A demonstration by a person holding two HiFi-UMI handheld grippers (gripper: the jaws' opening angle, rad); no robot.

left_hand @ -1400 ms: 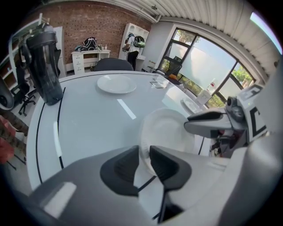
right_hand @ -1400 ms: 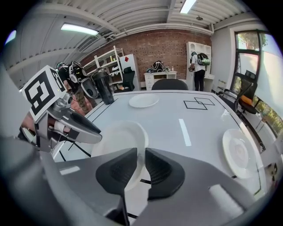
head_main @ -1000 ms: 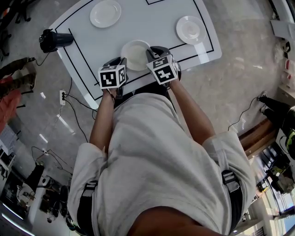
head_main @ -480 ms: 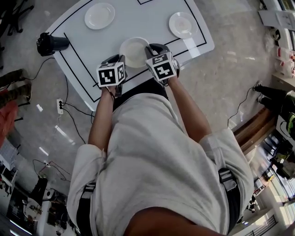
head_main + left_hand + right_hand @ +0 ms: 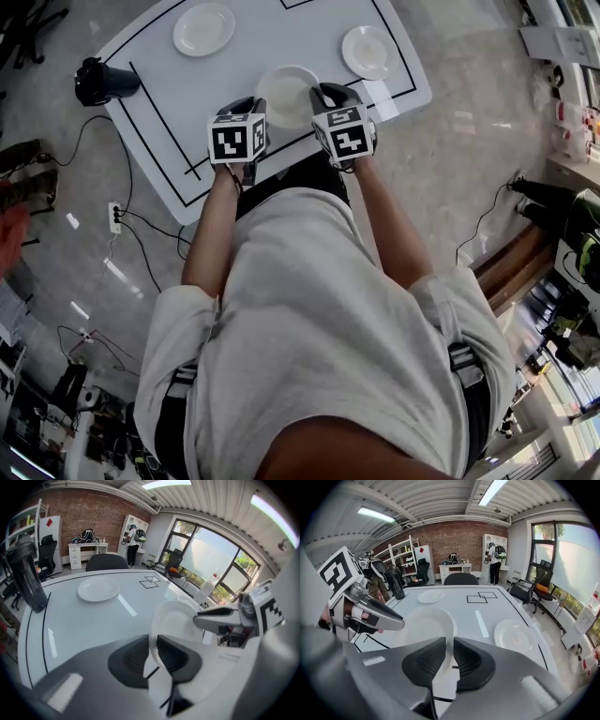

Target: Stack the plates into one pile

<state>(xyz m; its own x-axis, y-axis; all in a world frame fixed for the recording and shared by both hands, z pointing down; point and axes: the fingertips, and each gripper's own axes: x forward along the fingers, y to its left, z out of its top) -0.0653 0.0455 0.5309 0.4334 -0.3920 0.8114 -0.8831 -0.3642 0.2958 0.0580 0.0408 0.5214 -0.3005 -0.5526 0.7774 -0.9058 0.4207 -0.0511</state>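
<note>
A white plate (image 5: 288, 94) hangs above the white table (image 5: 159, 103), held by its rim from both sides. My left gripper (image 5: 255, 108) is shut on its left rim; its jaws have just been closing, with the rim between the pads (image 5: 136, 658). My right gripper (image 5: 324, 96) is shut on the opposite rim. In the left gripper view the plate (image 5: 176, 620) stands tilted past the left gripper (image 5: 153, 654). In the right gripper view the same plate (image 5: 423, 626) lies beyond the right gripper (image 5: 450, 656). Two other white plates rest on the table, one at the far left (image 5: 203, 28) and one at the right (image 5: 367, 51).
A black bottle (image 5: 103, 82) stands at the table's left edge. Black lines mark out a rectangle on the tabletop. Cables and a power strip (image 5: 116, 217) lie on the floor to the left. Office chairs (image 5: 461, 579) stand beyond the table's far edge.
Both grippers have risen and shifted to the right in the head view, carrying the plate between them. The other two plates and the bottle have not moved.
</note>
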